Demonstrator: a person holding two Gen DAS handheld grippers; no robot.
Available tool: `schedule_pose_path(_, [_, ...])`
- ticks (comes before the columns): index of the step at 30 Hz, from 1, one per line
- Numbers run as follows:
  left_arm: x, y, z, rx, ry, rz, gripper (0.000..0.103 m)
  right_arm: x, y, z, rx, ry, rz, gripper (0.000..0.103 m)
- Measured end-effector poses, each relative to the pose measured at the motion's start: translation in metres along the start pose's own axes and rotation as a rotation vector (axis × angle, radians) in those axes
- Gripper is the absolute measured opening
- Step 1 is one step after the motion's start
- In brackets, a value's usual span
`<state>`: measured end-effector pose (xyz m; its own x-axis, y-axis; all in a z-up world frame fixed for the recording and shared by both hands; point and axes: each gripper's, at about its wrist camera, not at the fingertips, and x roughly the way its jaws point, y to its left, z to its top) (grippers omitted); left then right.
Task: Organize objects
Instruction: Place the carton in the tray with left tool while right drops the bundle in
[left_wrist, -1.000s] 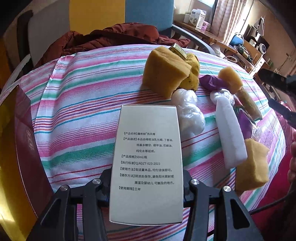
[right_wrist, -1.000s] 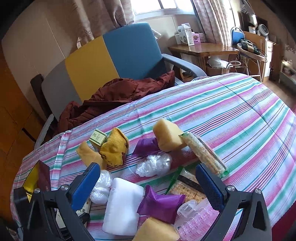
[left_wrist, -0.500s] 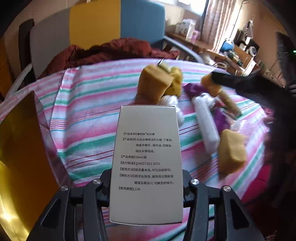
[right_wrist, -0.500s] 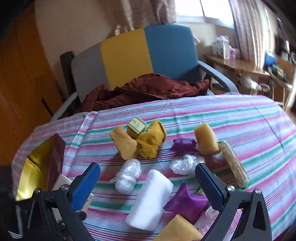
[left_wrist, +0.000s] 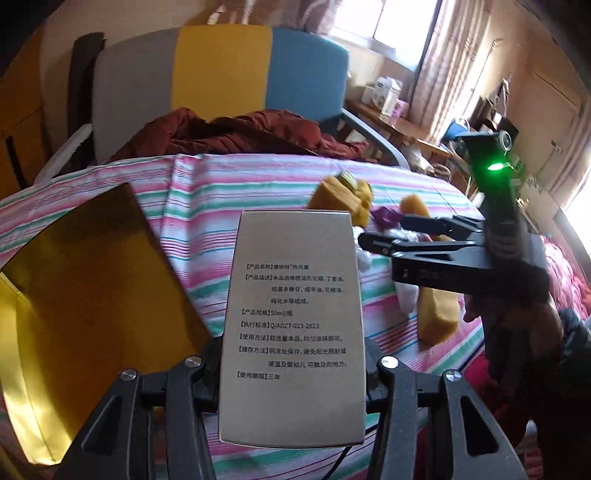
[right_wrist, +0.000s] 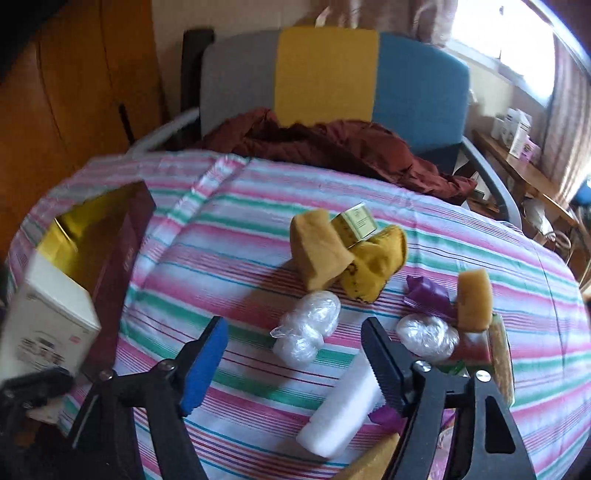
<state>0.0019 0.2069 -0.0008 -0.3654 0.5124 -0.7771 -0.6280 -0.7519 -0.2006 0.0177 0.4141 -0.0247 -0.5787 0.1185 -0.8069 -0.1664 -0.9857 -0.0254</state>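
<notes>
My left gripper (left_wrist: 291, 373) is shut on a tall silver carton (left_wrist: 291, 325) printed with black text, held above the striped tablecloth. The same carton (right_wrist: 48, 325) shows at the left of the right wrist view. An open maroon box with gold lining (left_wrist: 92, 277) lies just to its left. My right gripper (right_wrist: 295, 325) hovers over the pile of items, jaws closing. A clear-wrapped white bundle (right_wrist: 306, 332) shows between the fingertips with a gap on each side. From the left wrist view the right gripper (left_wrist: 380, 236) reaches in from the right.
Yellow sponges (right_wrist: 321, 251), a small green-gold carton (right_wrist: 358, 221), a purple packet (right_wrist: 428, 295), a white foam block (right_wrist: 343, 413) and a second wrapped bundle (right_wrist: 428, 336) lie on the cloth. A chair with a dark red jacket (right_wrist: 332, 144) stands behind the table.
My left gripper rose with the carton and the gold-lined box came further into view. The right gripper swung left over the pile, rolled, and its jaws narrowed.
</notes>
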Motion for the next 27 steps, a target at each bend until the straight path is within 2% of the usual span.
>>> schedule_pose_path(5, [-0.020, 0.032, -0.002, -0.072, -0.032, 0.029, 0.051, 0.049, 0.004, 0.016, -0.046, 0.177, -0.026, 0.058])
schedule_pose_path(7, [-0.025, 0.045, -0.004, -0.100, -0.040, 0.041, 0.051, 0.070, 0.000, 0.017, -0.047, 0.265, -0.078, 0.043])
schedule_pose_path(10, [-0.032, 0.065, -0.007, -0.141, -0.053, 0.069, 0.051, 0.087, -0.005, 0.013, -0.043, 0.322, -0.096, 0.035])
schedule_pose_path(14, [-0.040, 0.094, -0.015, -0.205, -0.066, 0.107, 0.051, 0.072, -0.005, 0.009, -0.035, 0.267, -0.094, 0.034])
schedule_pose_path(18, [-0.046, 0.123, -0.027, -0.268, -0.073, 0.153, 0.051, 0.037, 0.005, 0.005, -0.047, 0.177, -0.073, 0.034])
schedule_pose_path(22, [-0.049, 0.150, -0.043, -0.321, -0.063, 0.211, 0.051, -0.001, 0.019, 0.005, -0.037, 0.080, 0.001, 0.034])
schedule_pose_path(27, [-0.052, 0.178, -0.063, -0.386, -0.038, 0.284, 0.051, -0.026, 0.073, 0.016, -0.077, -0.014, 0.114, 0.034])
